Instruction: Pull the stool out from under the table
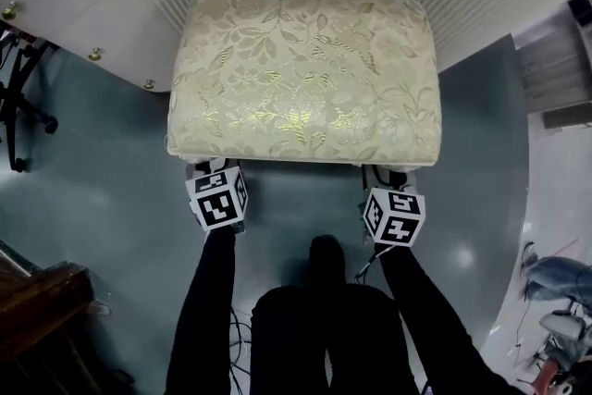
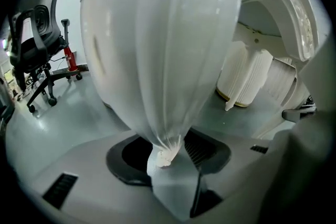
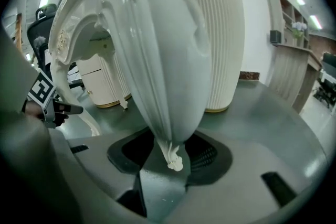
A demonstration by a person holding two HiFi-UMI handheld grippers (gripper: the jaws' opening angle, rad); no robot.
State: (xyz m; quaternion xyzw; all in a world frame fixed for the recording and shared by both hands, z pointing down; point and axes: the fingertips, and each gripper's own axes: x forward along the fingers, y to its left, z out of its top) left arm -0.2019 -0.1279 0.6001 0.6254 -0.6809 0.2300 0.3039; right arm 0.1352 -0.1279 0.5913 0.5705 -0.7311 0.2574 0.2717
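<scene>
Head view, stool on grey floor, left gripper, right gripper, jaws grasping its legs

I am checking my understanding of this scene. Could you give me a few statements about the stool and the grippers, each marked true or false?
1. The stool has a floral cushion. True.
2. A stool leg stands between the left gripper's jaws. True.
3. The right gripper rests on top of the cushion. False: it is at the stool's front edge, with the other front leg between its jaws.
4. An office chair stands on the stool. False: it stands on the floor, off to the side.
</scene>
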